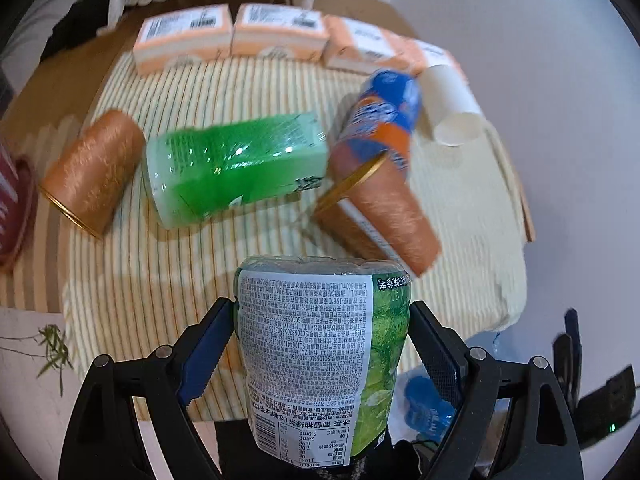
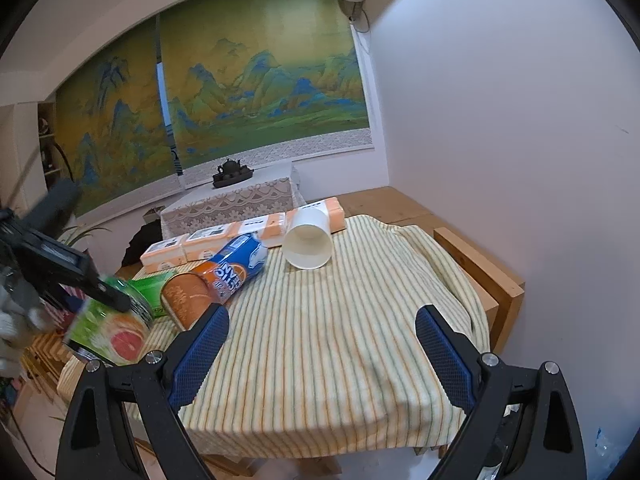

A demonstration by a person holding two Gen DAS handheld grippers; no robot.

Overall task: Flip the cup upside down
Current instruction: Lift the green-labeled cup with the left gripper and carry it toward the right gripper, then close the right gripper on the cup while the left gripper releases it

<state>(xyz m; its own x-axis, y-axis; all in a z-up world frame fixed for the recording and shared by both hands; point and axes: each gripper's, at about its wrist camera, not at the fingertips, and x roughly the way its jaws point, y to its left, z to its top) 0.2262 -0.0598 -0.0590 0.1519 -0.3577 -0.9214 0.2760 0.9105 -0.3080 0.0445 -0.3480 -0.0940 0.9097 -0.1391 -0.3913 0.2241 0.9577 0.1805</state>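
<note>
A white paper cup (image 2: 308,242) lies on its side at the far part of the striped tablecloth (image 2: 340,340), its mouth facing my right gripper (image 2: 322,330); it also shows in the left wrist view (image 1: 450,106) at the upper right. My right gripper is open and empty, well short of the cup. My left gripper (image 1: 322,328) is shut on a green-labelled drink bottle (image 1: 324,356) and holds it above the near edge of the cloth. The same bottle (image 2: 108,330) shows at the left of the right wrist view.
On the cloth lie a green bottle (image 1: 236,168), a blue and orange bottle (image 1: 380,116) and two brown cans (image 1: 92,168) (image 1: 384,216). A row of orange and white boxes (image 1: 240,36) lines the far edge. A wall stands to the right.
</note>
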